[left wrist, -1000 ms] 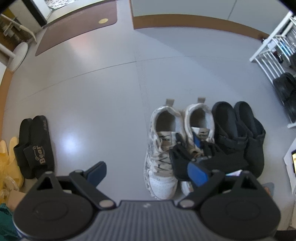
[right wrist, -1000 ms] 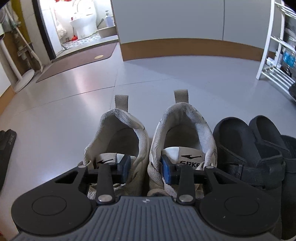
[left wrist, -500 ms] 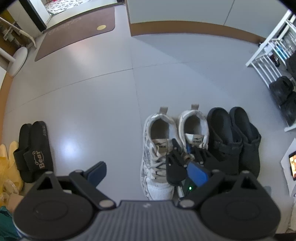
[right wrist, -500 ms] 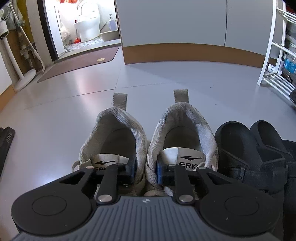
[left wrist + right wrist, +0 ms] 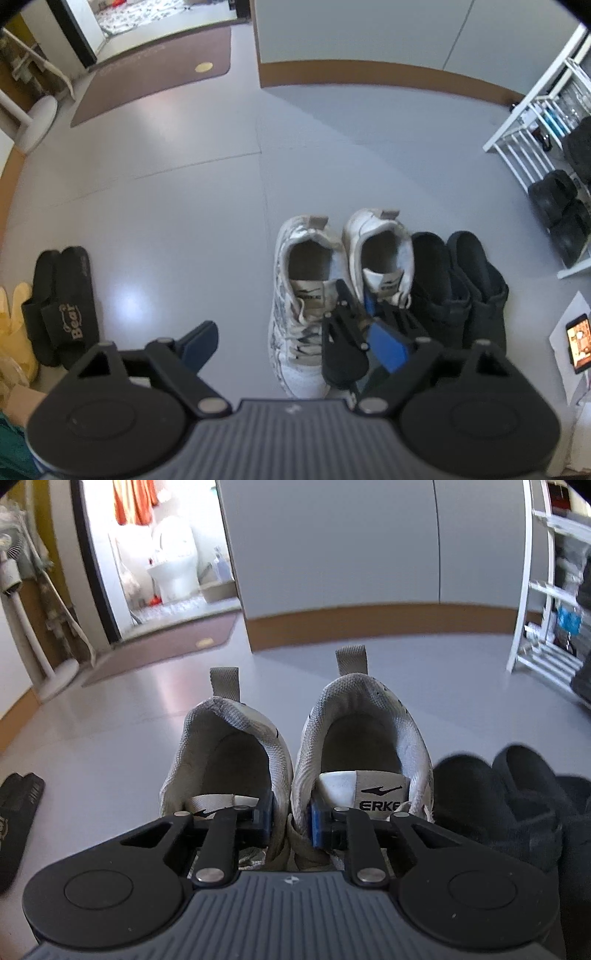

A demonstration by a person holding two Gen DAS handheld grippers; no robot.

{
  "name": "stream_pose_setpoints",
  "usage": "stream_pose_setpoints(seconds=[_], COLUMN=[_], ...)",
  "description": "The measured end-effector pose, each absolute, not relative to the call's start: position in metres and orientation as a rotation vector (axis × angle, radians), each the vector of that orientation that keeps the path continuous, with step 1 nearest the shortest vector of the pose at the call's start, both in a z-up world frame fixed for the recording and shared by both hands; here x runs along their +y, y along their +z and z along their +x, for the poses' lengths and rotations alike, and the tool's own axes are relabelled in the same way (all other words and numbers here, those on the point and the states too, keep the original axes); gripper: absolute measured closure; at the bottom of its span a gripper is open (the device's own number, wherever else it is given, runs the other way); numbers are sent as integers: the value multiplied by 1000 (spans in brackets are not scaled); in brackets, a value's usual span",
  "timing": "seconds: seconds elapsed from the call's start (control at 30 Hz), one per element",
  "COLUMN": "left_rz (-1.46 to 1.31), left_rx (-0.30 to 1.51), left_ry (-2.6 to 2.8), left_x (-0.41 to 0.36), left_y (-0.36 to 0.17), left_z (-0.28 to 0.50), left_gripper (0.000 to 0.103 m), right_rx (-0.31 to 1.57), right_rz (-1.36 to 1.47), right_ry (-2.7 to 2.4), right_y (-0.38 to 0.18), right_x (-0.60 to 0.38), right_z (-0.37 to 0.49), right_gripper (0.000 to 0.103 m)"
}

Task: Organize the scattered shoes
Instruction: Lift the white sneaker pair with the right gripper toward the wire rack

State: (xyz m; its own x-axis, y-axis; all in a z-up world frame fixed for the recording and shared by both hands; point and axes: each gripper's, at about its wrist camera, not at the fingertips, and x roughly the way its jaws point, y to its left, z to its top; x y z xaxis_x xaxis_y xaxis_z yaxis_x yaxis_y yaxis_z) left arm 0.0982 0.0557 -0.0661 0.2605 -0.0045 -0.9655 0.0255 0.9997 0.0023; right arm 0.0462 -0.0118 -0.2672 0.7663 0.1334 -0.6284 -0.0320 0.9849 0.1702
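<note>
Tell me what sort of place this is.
Most likely the entry hall of a home. Pairs of shoes line the grey floor, among them white sneakers and black slippers; a white wire rack stands at one side, and an open doorway shows a toilet behind a brown mat.

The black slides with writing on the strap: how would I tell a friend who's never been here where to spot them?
Start at the brown doormat and follow the grey floor towards the camera's left edge. The black slides lie there side by side, right next to a yellow pair. Unlike the plain black sandals beside the white sneakers, their strap reads "Bear" in tan letters.
</note>
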Motion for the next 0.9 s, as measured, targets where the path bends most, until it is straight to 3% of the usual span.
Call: stream_pose_setpoints(seconds=[0.63, 0.9], left_rz=[-53, -81], left_rx=[1169, 1083], left_ry=[-63, -92], left_x=[65, 69], left_y=[-18, 16], left_z=[64, 51], left_gripper=[16, 15], right_rx=[517, 428], right_rz=[111, 79], right_ry=[59, 31], right_y=[-194, -139], right_x=[-35, -65], right_z=[18, 9], right_gripper=[84, 84])
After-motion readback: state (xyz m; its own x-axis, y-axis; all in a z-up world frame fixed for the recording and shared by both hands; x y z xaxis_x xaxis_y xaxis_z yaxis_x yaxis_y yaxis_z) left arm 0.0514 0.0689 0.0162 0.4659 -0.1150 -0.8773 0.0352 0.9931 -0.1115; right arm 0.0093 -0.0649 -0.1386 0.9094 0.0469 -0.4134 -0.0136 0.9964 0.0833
